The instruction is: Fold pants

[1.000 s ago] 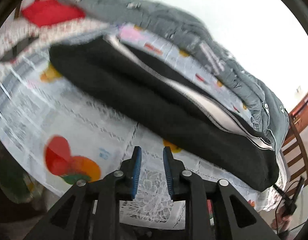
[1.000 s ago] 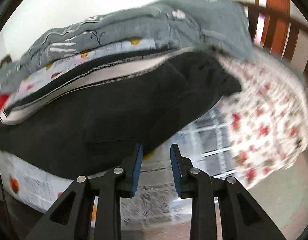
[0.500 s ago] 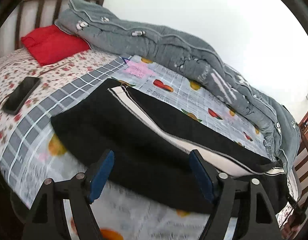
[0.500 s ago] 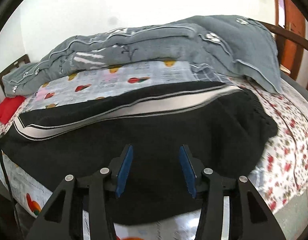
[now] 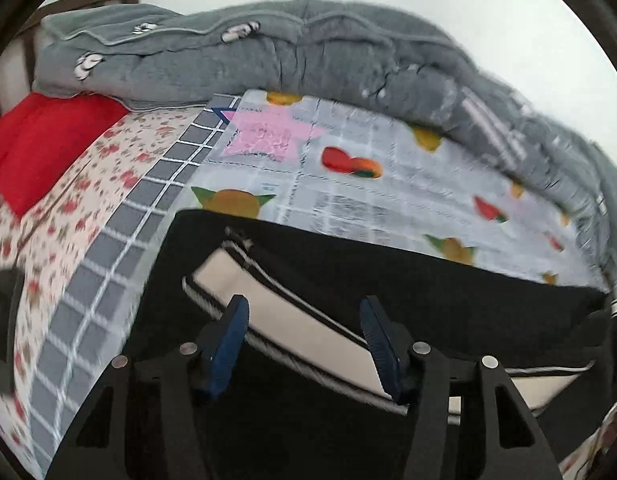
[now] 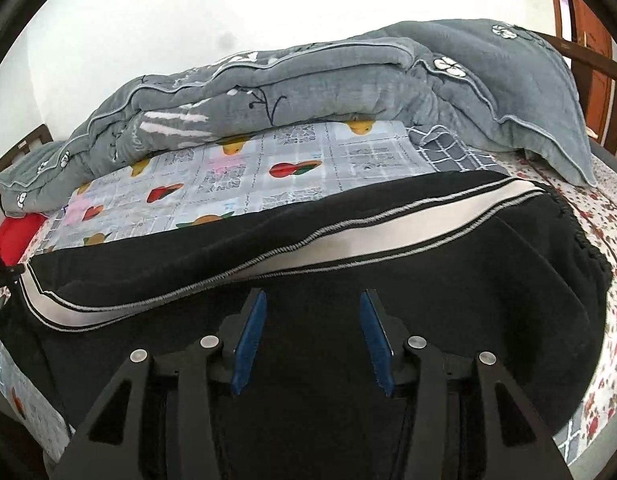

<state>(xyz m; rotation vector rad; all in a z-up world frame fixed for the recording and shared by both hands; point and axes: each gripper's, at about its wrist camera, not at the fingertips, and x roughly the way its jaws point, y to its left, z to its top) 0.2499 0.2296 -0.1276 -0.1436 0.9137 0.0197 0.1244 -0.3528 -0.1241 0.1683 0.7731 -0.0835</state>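
Note:
Black pants (image 5: 408,280) with a white side stripe lie flat along the near edge of the bed, legs stacked lengthwise. My left gripper (image 5: 304,312) is open above the leg-hem end, its blue pads straddling the white stripe (image 5: 292,320). In the right wrist view the pants (image 6: 488,272) spread wide, with the gathered waistband at the right. My right gripper (image 6: 312,304) is open over the black fabric near the waist end, holding nothing.
A rolled grey quilt (image 6: 308,92) lies along the far side of the bed by the white wall. A red pillow (image 5: 40,144) sits at the head end. A dark phone (image 5: 0,300) lies on the floral sheet (image 5: 68,208). A wooden door (image 6: 588,60) stands right.
Both grippers opened wide and moved forward from the bed's near edge to above the pants. The views tilted up and closed in on the fabric.

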